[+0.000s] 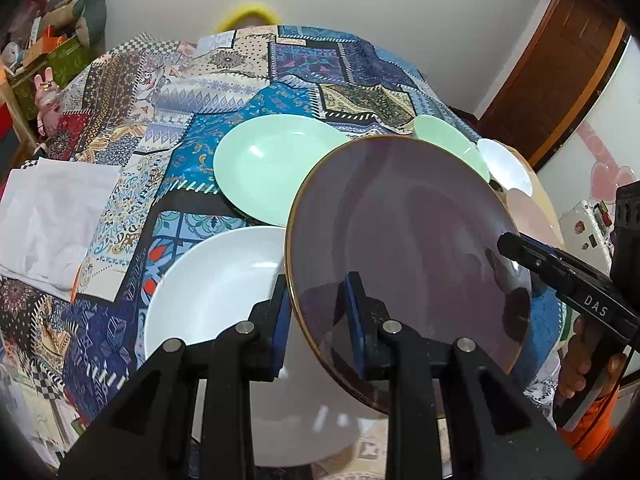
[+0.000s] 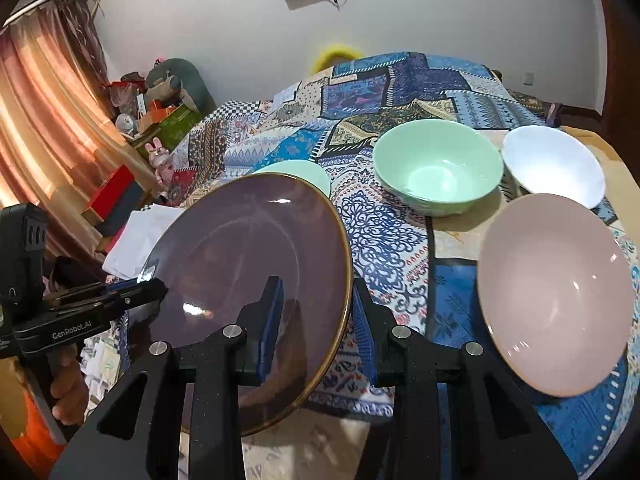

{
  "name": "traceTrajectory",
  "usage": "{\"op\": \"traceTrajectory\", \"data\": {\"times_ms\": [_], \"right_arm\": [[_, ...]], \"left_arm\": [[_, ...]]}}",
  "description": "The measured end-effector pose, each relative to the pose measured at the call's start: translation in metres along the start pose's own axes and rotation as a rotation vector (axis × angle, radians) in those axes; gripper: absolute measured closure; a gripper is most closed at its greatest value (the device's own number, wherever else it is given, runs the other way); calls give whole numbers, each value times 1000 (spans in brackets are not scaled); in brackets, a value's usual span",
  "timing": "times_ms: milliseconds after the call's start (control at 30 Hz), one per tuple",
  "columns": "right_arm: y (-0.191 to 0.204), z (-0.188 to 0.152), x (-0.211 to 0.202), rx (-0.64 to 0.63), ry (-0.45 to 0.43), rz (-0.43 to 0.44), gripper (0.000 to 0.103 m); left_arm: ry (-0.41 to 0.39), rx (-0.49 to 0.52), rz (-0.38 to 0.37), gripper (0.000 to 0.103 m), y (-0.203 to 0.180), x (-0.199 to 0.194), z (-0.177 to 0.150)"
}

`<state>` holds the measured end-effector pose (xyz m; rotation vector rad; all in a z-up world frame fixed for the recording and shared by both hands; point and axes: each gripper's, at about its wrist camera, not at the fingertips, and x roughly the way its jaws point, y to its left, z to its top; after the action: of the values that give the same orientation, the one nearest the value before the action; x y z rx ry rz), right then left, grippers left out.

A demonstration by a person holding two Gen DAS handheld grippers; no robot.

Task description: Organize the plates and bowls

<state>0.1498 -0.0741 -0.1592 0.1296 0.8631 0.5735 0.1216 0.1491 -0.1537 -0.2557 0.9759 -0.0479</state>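
A purple plate (image 1: 408, 264) with a gold rim is held tilted above the table; it also shows in the right wrist view (image 2: 248, 280). My left gripper (image 1: 320, 312) straddles its left edge and my right gripper (image 2: 316, 316) straddles its right edge. Both sets of jaws stand close on the rim. A white plate (image 1: 216, 292) lies below the left gripper. A green plate (image 1: 264, 168) lies behind it. A green bowl (image 2: 436, 164), a white bowl (image 2: 556, 164) and a pink bowl (image 2: 556, 292) stand to the right.
The table has a patterned patchwork cloth (image 2: 384, 232). A folded white cloth (image 1: 52, 220) lies at its left edge. Boxes and toys (image 2: 156, 120) stand beyond the table on the left, next to a curtain (image 2: 48, 128).
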Motion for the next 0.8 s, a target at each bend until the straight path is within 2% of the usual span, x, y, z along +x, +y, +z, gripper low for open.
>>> {"op": "traceTrajectory", "data": {"times_ms": [333,800], "right_arm": [[-21,-20,-18,34,-3,6,72],[-54,-49,-30,98,29,-10,72]], "left_arm": [[1,-22,-17,77,-25,-8,-20],[57,10,-47,77,-61,3,-39]]}}
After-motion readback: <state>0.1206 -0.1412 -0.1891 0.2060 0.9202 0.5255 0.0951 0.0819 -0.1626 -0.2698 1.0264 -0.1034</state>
